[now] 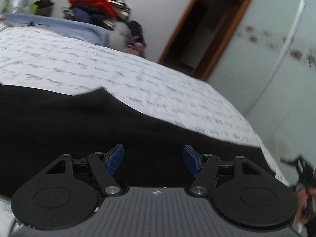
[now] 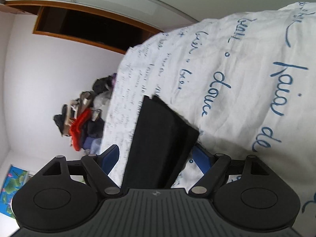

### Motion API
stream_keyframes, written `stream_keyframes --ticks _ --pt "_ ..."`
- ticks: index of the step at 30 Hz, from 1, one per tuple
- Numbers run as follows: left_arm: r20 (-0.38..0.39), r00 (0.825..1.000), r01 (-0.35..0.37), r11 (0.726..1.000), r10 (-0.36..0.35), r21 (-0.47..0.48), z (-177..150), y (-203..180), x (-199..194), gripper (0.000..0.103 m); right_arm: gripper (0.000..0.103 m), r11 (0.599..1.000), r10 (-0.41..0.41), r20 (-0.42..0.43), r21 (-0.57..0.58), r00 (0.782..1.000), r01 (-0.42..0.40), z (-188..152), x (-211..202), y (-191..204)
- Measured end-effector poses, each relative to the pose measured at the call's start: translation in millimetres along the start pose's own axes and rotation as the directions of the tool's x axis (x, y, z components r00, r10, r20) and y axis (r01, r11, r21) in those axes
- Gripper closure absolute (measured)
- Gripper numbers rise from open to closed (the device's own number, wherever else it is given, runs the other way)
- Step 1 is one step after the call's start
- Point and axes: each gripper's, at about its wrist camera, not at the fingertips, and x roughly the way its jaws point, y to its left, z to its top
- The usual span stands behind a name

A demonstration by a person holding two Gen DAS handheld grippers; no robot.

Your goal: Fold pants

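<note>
Two claws stood with jaws apart, gripping nothing. Black pants (image 1: 98, 122) lay flat on the bed (image 1: 138, 73), their far edge running across the white printed cover, with bare cover beyond. Left claw (image 1: 153, 161) hovered over the cloth. Right claw (image 2: 158, 158) straddled the pants' (image 2: 156, 138) narrow end, pads clear of it.

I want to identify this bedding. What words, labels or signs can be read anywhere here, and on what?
"de": blue handwriting on the white bed cover.
The other script words there are not surely readable; in the left view the print is blurred.
Small emblem on the right gripper body: no letters.
Black pants: no text.
</note>
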Motion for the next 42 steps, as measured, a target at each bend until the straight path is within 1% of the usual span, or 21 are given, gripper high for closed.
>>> stream_keyframes --ticks 3,5,7,8,12,13,14,15,16,18,23,25,26,27,29,32,33,34,36,40,42 --pt "-0.038 0.999 0.008 1.0 -0.007 0.029 -13 -11 12 0.035 0.021 0.999 -0.01 0.003 -0.04 1.0 0.01 1 5 4" --pt "-0.071 0.997 0.0 0.999 0.002 0.034 -21 -13 17 0.035 0.022 0.998 -0.001 0.031 -0.057 1.0 0.002 -2 4 6" --pt "-0.093 0.996 0.003 0.999 0.0 0.034 -26 -11 20 0.035 0.039 0.995 -0.02 0.046 -0.098 0.999 0.024 -5 6 8" --pt "-0.098 0.995 0.002 0.999 0.002 0.035 -28 -10 18 0.035 0.043 0.992 -0.045 0.044 -0.115 0.998 0.05 -5 9 7" --pt "-0.105 0.994 -0.007 0.999 0.011 0.039 -33 -8 19 0.035 0.043 0.987 -0.072 0.05 -0.14 0.996 0.078 -9 8 7" --pt "-0.105 0.994 -0.007 0.999 0.011 0.038 -34 -7 19 0.034 0.048 0.985 -0.082 0.061 -0.15 0.995 0.09 -12 10 9" --pt "-0.104 0.994 -0.01 0.999 0.014 0.037 -33 -8 19 0.034 0.061 0.981 -0.09 0.069 -0.164 0.994 0.1 -14 12 11" --pt "-0.103 0.995 -0.013 0.999 0.017 0.036 -33 -8 18 0.034 0.098 0.978 -0.112 0.064 -0.169 0.992 0.121 -15 14 13" --pt "-0.101 0.995 -0.014 0.999 0.017 0.035 -32 -8 17 0.033 0.097 0.977 -0.137 0.047 -0.159 0.989 0.143 -13 18 10" --pt "-0.094 0.995 -0.02 0.999 0.023 0.032 -30 -7 14 0.03 0.097 0.985 -0.118 0.054 -0.118 0.992 0.123 -12 16 5" --pt "-0.08 0.996 -0.03 0.999 0.031 0.011 -31 2 10 0.024 0.097 0.992 -0.051 0.101 -0.106 0.994 0.062 -15 -7 11" --pt "-0.086 0.996 -0.032 0.999 0.032 0.005 -33 4 13 0.024 0.099 0.991 -0.101 0.089 -0.078 0.991 0.108 -12 1 -6" --pt "-0.084 0.996 -0.033 0.999 0.034 0.011 -33 3 13 0.024 0.1 0.993 -0.101 0.076 -0.051 0.992 0.105 -10 7 -18" --pt "-0.082 0.996 -0.03 0.999 0.032 0.017 -32 2 12 0.024 0.098 0.996 -0.066 0.077 -0.051 0.995 0.07 -9 7 -23" --pt "-0.076 0.997 -0.015 1.0 0.016 0.011 -30 2 11 0.024 0.089 0.996 -0.054 0.073 -0.072 0.996 0.059 -8 1 -16" --pt "-0.077 0.997 -0.017 1.0 0.017 0.008 -32 3 12 0.024 0.068 0.998 -0.014 0.142 -0.052 0.99 0.021 -7 -22 -12" --pt "-0.078 0.997 -0.015 1.0 0.016 0.006 -32 3 12 0.024 0.041 0.998 -0.023 0.177 -0.048 0.984 0.032 -6 -31 -12" --pt "-0.078 0.997 -0.014 1.0 0.015 0.008 -34 3 13 0.024 0.019 0.998 -0.042 0.199 -0.045 0.979 0.052 -6 -40 -12" --pt "-0.079 0.997 -0.016 1.0 0.017 0.02 -35 1 14 0.023 0.019 0.998 -0.023 0.174 -0.056 0.984 0.033 -6 -44 -15" --pt "-0.083 0.996 -0.016 1.0 0.018 0.027 -35 -2 15 0.022 0.019 0.998 -0.007 0.083 -0.06 0.997 0.012 -8 -28 -9" --pt "-0.086 0.996 -0.015 1.0 0.017 0.026 -34 -2 15 0.022 0.019 1.0 0.013 0.042 -0.007 0.999 -0.012 -9 -14 -10"
